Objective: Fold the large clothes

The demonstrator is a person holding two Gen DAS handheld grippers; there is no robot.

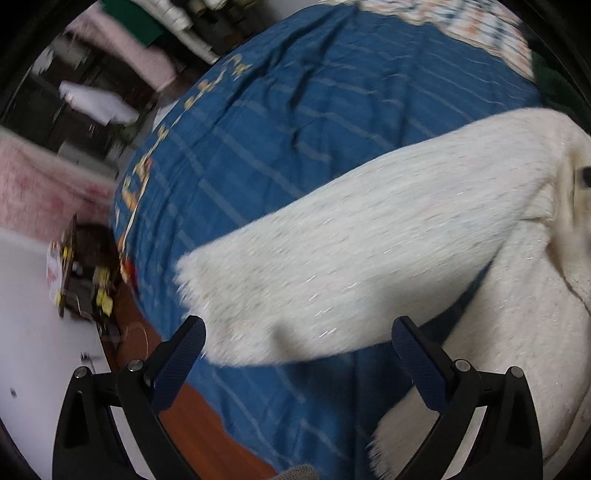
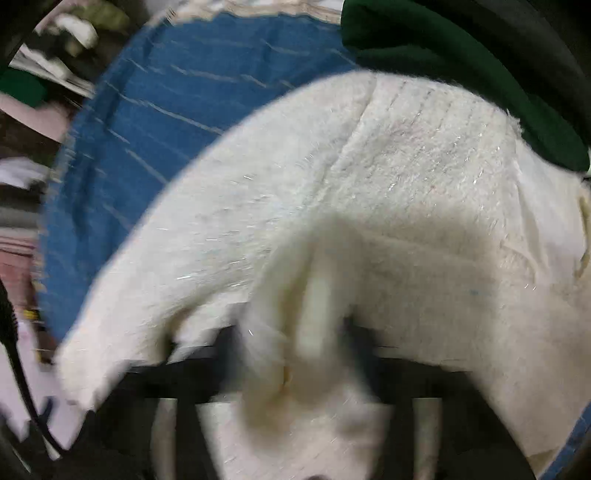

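Observation:
A fluffy white sweater (image 1: 332,258) with glittery threads lies on a blue striped bedspread (image 1: 277,129). One sleeve stretches across the left wrist view, its cuff toward the lower left. My left gripper (image 1: 297,326) hangs open just above that sleeve's lower edge, with nothing pinched. In the right wrist view the sweater (image 2: 406,166) fills most of the picture. My right gripper (image 2: 293,343) is blurred and low over it. Its dark fingers (image 2: 227,350) stand apart, and a raised bunch of white knit sits loosely between them.
A dark green garment (image 2: 461,55) lies at the far side of the bed, beside a patterned cloth (image 1: 461,26). The bed's edge drops to a brown wooden floor (image 1: 207,424). Pink fabric (image 1: 37,192) and small clutter (image 1: 81,273) sit off the bed to the left.

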